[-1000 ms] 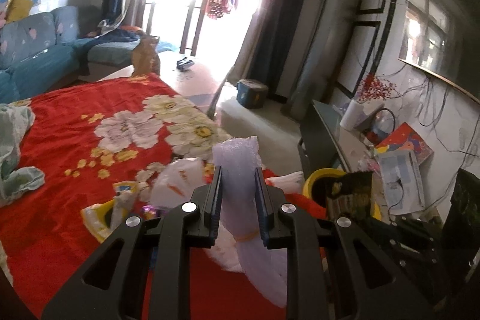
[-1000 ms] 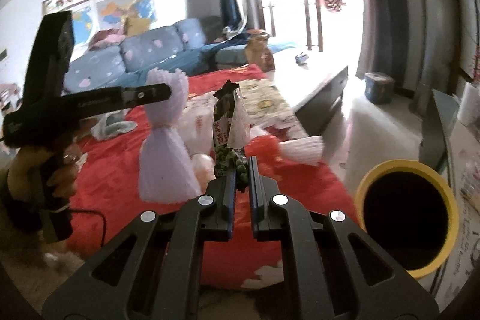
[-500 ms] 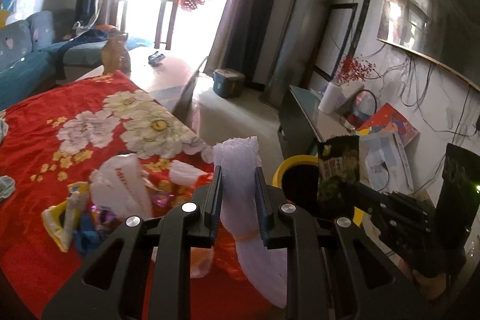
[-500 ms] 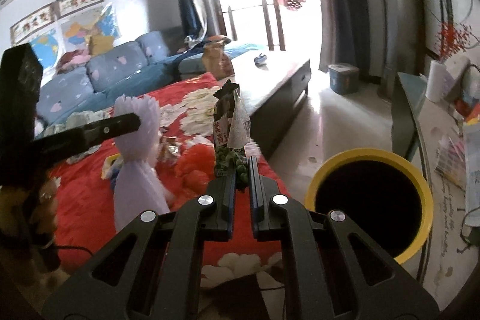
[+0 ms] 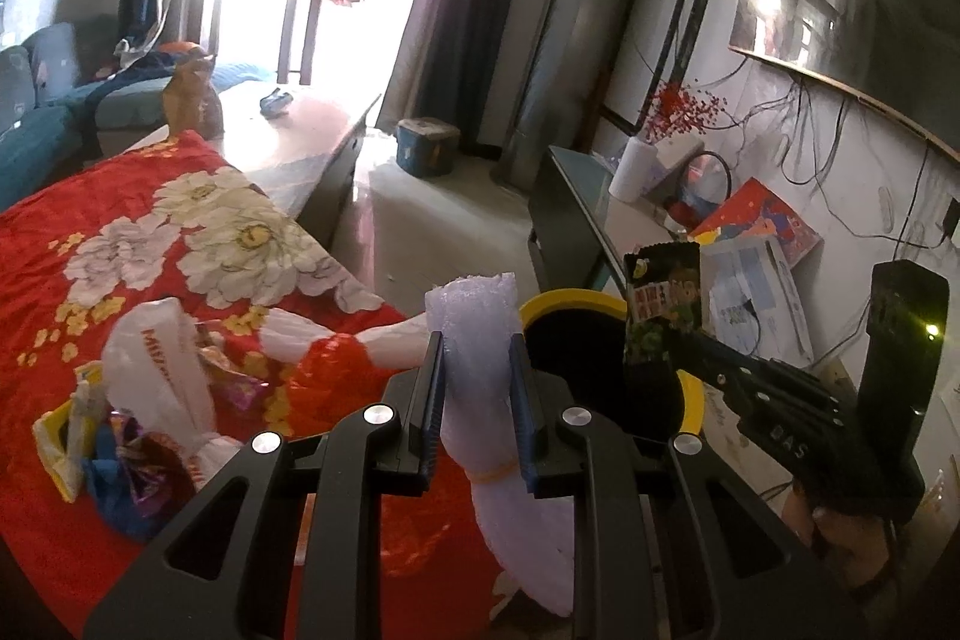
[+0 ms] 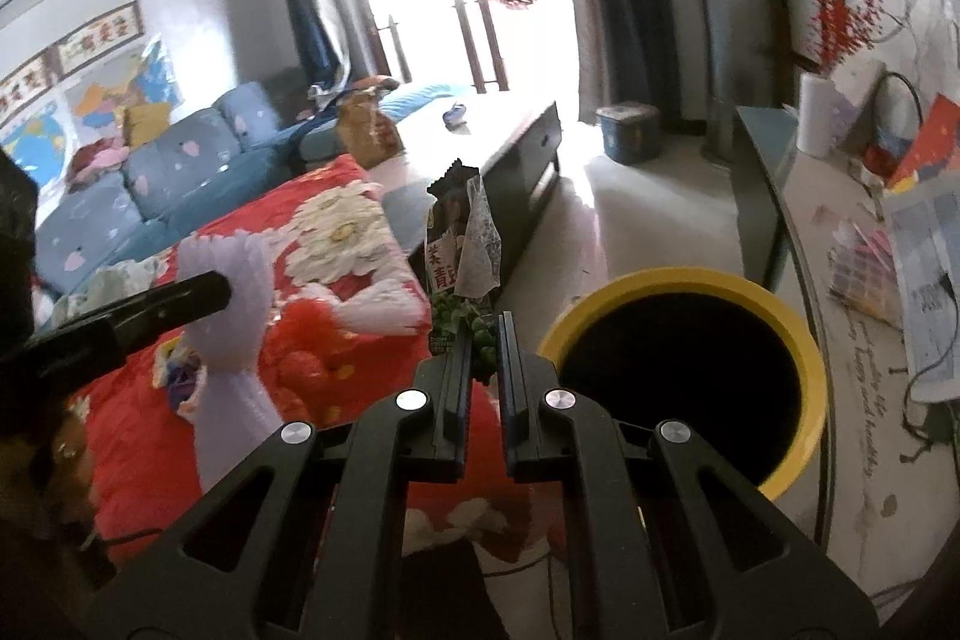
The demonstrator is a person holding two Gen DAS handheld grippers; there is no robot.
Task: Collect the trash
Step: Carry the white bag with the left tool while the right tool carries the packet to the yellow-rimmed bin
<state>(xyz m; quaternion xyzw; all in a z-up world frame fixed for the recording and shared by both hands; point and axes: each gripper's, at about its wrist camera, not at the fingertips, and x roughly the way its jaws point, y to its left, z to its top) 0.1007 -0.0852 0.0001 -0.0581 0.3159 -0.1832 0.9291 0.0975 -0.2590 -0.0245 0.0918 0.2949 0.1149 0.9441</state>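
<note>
**Q:** Left wrist view: what is shown?

**A:** The left gripper [image 5: 477, 400] has its jaws clamped on a rolled piece of pale lilac foam wrap [image 5: 480, 334], which is bound by a rubber band and hangs below the fingers. The yellow-rimmed bin [image 5: 567, 301] lies just beyond the foam wrap, partly hidden by it. Above the bin's far side the right gripper [image 5: 666, 358] holds a green snack packet [image 5: 660, 316] upright. Away from the bin, on the red floral blanket [image 5: 120, 220], more litter waits: a white plastic bag [image 5: 156, 370] and crumpled wrappers [image 5: 132, 484].

**Q:** Right wrist view?

**A:** The right gripper's [image 6: 483, 364] jaws are pinched on the lower edge of the snack packet [image 6: 459, 256]. The bin's [image 6: 807, 370] open mouth sits just beside the fingertips, not yet under them. On the side away from the bin, the left gripper [image 6: 210, 289] carries the foam wrap [image 6: 231, 328] above the blanket [image 6: 138, 436].

**Q:** Which step is in hand?

**A:** Apparently the carry to the bin, both pieces gripped.

**Q:** What does the next move call for?

**A:** Probably bringing each piece fully over the dark opening, then parting the jaws; the long foam wrap may catch on the rim unless centred.
</note>
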